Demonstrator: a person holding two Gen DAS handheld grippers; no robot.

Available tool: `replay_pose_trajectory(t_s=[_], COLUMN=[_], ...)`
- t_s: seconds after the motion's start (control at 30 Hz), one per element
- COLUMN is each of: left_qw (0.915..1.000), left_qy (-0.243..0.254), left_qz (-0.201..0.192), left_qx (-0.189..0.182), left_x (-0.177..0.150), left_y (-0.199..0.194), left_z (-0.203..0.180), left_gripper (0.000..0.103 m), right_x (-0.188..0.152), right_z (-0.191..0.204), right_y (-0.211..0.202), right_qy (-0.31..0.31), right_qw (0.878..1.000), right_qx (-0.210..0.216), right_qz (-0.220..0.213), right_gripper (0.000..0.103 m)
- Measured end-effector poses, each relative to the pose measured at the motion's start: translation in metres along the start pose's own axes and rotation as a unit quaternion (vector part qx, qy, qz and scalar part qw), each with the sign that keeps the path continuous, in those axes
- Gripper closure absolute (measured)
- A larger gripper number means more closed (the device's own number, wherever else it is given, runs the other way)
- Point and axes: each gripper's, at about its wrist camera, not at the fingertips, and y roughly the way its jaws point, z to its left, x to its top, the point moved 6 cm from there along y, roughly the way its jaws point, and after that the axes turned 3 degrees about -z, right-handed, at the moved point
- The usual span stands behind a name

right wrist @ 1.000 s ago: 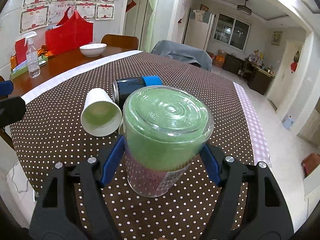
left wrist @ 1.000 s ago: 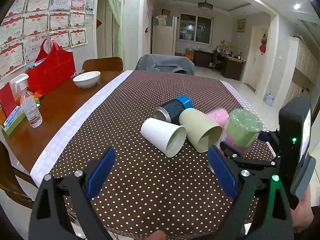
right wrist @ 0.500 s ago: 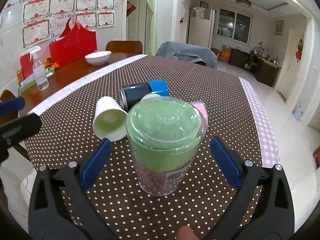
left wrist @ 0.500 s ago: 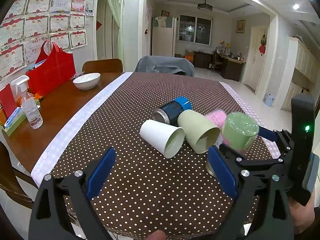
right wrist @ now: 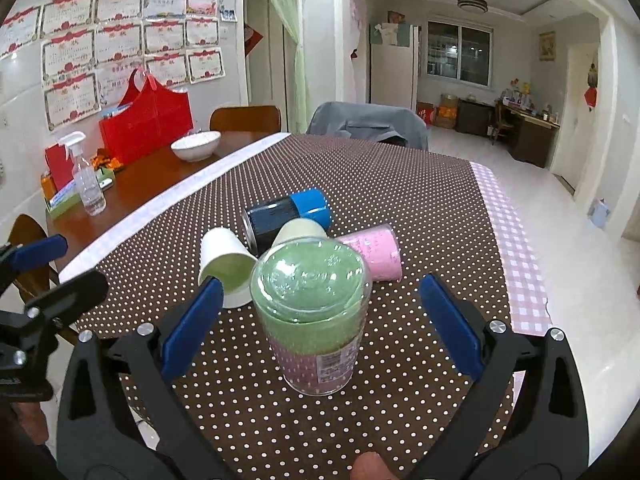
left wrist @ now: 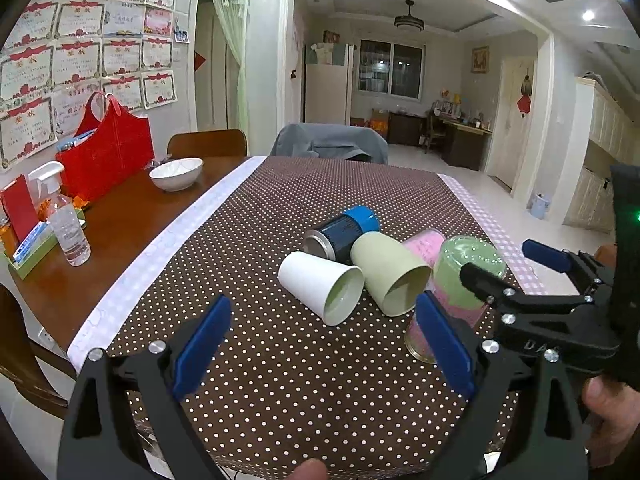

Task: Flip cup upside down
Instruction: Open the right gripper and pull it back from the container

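A clear plastic cup [right wrist: 314, 316] with green and pink inside stands upside down on the dotted tablecloth [right wrist: 400, 200]. My right gripper [right wrist: 320, 328] is open around it, both blue pads apart from the cup. The cup also shows in the left wrist view [left wrist: 456, 284], partly behind the right gripper [left wrist: 516, 268]. My left gripper [left wrist: 320, 344] is open and empty near the table's front edge. A white cup [left wrist: 320, 286], a pale green cup [left wrist: 388, 274], a pink cup [left wrist: 424, 244] and a dark blue cup [left wrist: 340, 234] lie on their sides.
A white bowl [left wrist: 176, 172], a red bag [left wrist: 106, 150] and a spray bottle [left wrist: 68, 220] stand on the bare wood at the left. Chairs stand at the table's far end. The table's right edge is close to the upside-down cup.
My right gripper has opened, let go of the clear cup and drawn back from it. The cup now stands upside down on the cloth. The left gripper has hardly moved.
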Motion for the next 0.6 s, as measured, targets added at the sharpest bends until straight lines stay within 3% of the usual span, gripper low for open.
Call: replay_pose_trajectory(t_s=[0.6], left_qw=[0.9988], left_qy=[0.017], left_qz=[-0.045], left_qx=[-0.009], left_x=[0.015], left_y=[-0.045], left_z=[-0.02], left_gripper=[0.011], right_x=[0.032], right_z=[-0.012], right_y=[-0.064], right_qy=[0.041], right_qw=[0.997], right_qx=[0.006], right_qz=[-0.069], right_gripper=[0.006])
